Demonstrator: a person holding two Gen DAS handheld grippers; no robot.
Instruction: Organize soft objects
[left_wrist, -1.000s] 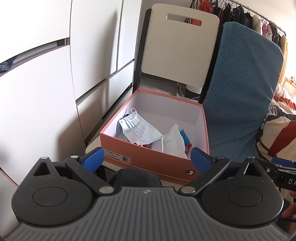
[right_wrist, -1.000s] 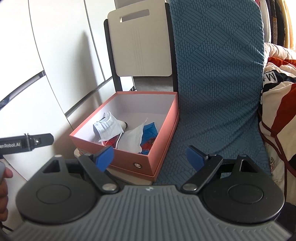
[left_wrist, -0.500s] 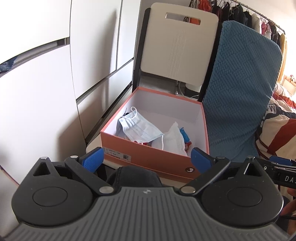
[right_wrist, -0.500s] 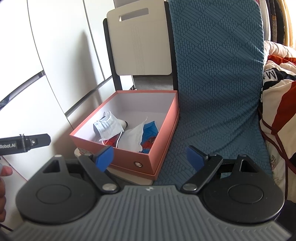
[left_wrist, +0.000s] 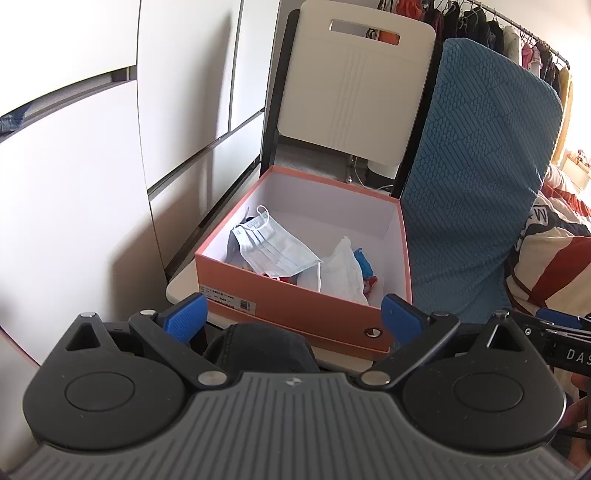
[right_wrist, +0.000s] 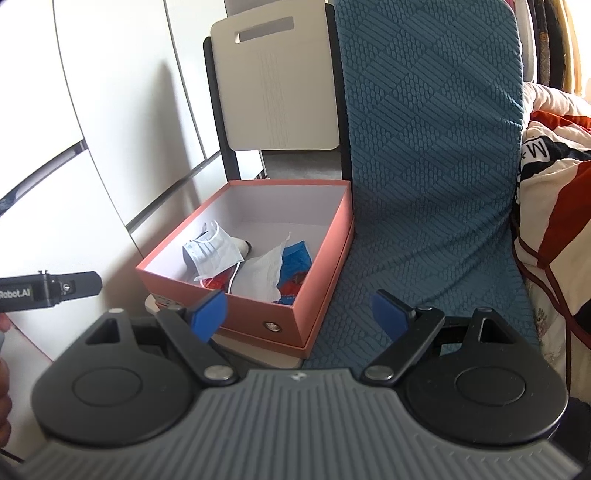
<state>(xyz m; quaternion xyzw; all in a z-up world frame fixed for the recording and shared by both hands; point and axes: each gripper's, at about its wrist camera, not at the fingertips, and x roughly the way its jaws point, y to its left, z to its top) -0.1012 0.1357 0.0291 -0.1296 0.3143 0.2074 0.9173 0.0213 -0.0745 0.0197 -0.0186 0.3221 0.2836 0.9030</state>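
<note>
White cupboard doors on the left, and a chair (left_wrist: 354, 92) whose seat carries an open box (left_wrist: 295, 299). The box sits straight ahead of both grippers, long axis running away toward the chair back. Left gripper (left_wrist: 291, 317) looks nearer; right gripper (right_wrist: 299, 312) is off toward the box's right front corner. Both are spread wide and hold nothing. Inside: a mask (left_wrist: 273, 251), white cloth (left_wrist: 341, 269) and something blue-red (right_wrist: 293, 266), bunched at the near end.

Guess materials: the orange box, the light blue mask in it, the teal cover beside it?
Box: likely matte cardboard, with thin stiff walls and a printed label. Mask: pleated non-woven fabric with an elastic loop. Cover: knit textile with a raised woven-looking pattern.
</note>
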